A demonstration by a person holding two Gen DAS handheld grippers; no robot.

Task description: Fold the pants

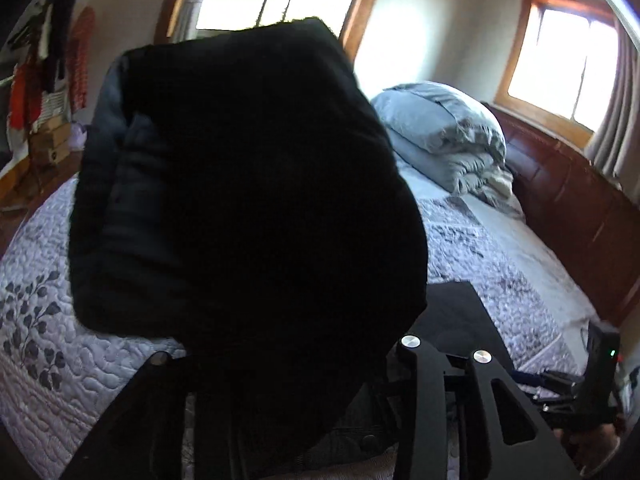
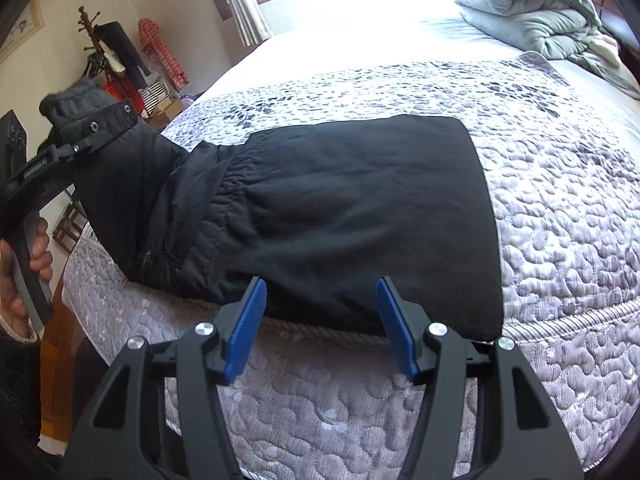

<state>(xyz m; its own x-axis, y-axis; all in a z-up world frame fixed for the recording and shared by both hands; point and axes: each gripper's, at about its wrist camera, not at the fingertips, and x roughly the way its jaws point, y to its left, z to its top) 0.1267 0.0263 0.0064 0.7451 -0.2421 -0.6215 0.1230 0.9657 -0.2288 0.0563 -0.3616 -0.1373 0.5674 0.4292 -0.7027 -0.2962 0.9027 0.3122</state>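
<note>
Pants point(image 2: 340, 216) lie crosswise, waistband end lifted leftward.

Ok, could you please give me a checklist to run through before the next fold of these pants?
1. One end of the pants lifted off the bed: ok, it is raised at the left gripper.
2. Left fingers firmly on the cloth: cannot tell, the cloth hides them in both views.
3. Right gripper free: ok, its blue fingers stand apart over the near edge of the pants, with nothing between them.
4. Rest of the pants flat: ok, it lies smooth on the bed.
5. Space beyond the pants: ok, the bundled duvet sits apart at the far end.
</note>
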